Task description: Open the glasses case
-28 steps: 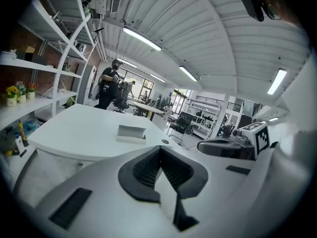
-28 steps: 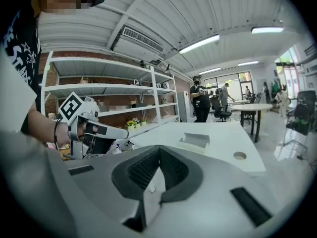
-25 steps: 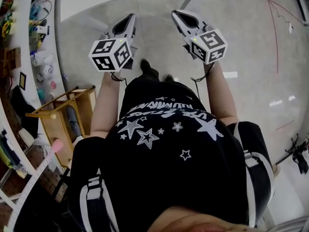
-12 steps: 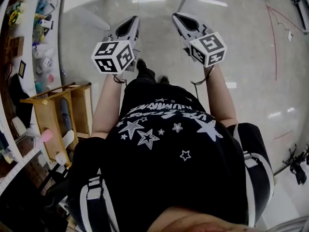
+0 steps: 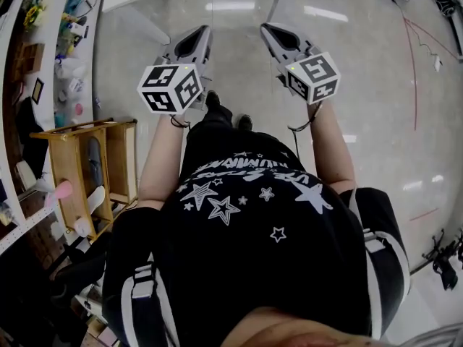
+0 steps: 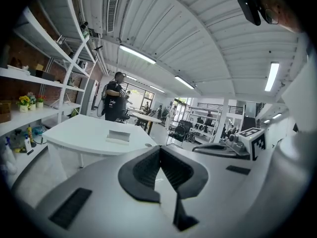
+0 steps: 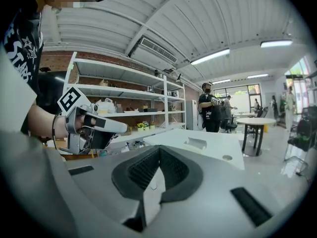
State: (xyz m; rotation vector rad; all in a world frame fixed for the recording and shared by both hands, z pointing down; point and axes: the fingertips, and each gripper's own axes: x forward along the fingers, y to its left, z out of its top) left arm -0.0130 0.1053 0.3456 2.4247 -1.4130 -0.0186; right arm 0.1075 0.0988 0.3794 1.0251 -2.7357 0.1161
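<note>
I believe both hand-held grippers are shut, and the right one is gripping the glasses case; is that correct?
Not quite: the right hand-held gripper is shut but grips nothing; the right gripper view shows its jaws together and empty. The left hand-held gripper is indeed shut.

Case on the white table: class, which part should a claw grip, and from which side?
Probably across its narrow width, from above: the case lies flat, low and long on the table. Its hinge and seam are too far off to tell.
</note>
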